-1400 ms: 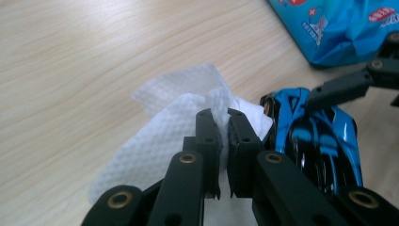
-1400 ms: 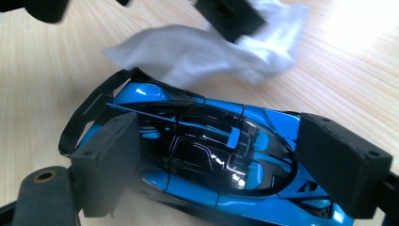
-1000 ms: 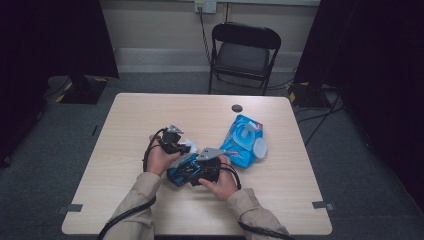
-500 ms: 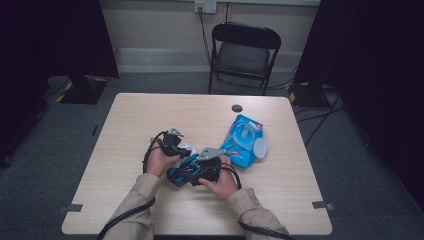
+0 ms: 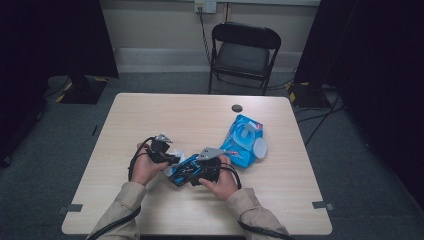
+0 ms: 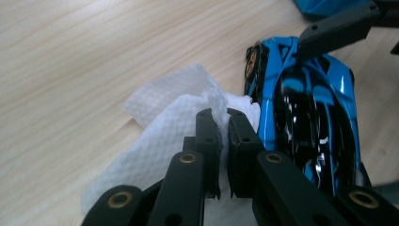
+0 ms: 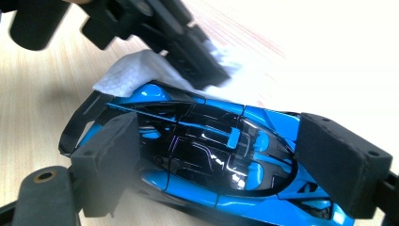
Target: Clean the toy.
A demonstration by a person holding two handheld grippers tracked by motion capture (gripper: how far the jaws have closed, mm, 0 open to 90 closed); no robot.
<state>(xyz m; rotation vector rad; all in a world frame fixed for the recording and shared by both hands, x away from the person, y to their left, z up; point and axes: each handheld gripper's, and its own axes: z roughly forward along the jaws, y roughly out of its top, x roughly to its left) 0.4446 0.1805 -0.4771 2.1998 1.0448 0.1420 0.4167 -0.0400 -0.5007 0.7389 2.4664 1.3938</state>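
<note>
A blue and black toy car (image 7: 211, 141) lies on the table between the pads of my right gripper (image 7: 226, 153), which is shut on it, one pad at each end. My left gripper (image 6: 219, 115) is shut on a bunched white wipe (image 6: 160, 141) that rests on the table against the car's (image 6: 306, 117) side. In the high view both grippers meet at the car (image 5: 181, 172) near the front middle of the table, with the left gripper (image 5: 167, 159) on its left and the right gripper (image 5: 197, 176) over it.
An open blue wipes packet (image 5: 245, 142) with a white lid lies just right of the car. A small black disc (image 5: 236, 108) sits near the table's far edge (image 5: 200, 96). A black folding chair (image 5: 245, 50) stands beyond the table.
My left gripper has slid a little toward the near left with the wipe, beside the car. The right gripper and the car have stayed put.
</note>
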